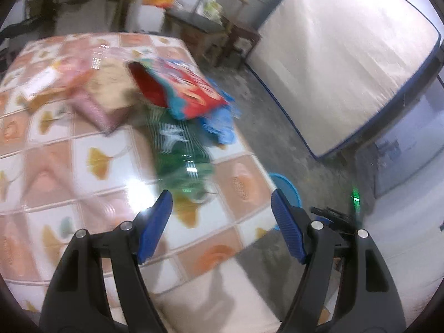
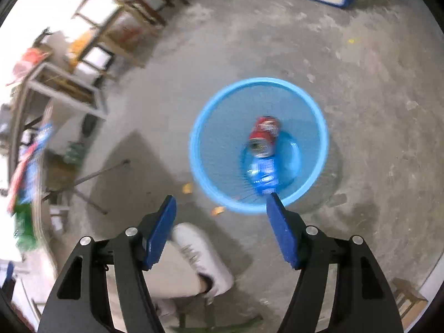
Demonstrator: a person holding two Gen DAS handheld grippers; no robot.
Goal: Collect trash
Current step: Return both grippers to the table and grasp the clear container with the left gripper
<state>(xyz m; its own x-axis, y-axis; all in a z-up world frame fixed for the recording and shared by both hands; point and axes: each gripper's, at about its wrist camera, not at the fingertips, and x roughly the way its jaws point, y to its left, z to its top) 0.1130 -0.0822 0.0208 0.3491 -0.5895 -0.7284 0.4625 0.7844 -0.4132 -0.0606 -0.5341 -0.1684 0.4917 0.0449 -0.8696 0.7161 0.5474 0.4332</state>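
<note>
In the left wrist view my left gripper (image 1: 220, 202) is open over a table with a tiled-pattern cloth (image 1: 69, 166), nothing between its blue pads. Just ahead of it lies a green wrapper (image 1: 180, 155). Behind that sit a red and blue snack bag (image 1: 180, 88) and a pink box (image 1: 102, 94). In the right wrist view my right gripper (image 2: 222, 208) is open and empty above the concrete floor, near a blue mesh bin (image 2: 259, 144). A red can (image 2: 263, 136) and a blue-labelled bottle (image 2: 263, 172) lie inside the bin.
The blue bin (image 1: 288, 188) shows past the table's right edge. A mattress (image 1: 347, 55) leans on the far wall, with a chair (image 1: 222, 14) beside it. A person's white shoe (image 2: 202, 258) stands under the right gripper. Wooden frames (image 2: 91, 41) clutter the floor at left.
</note>
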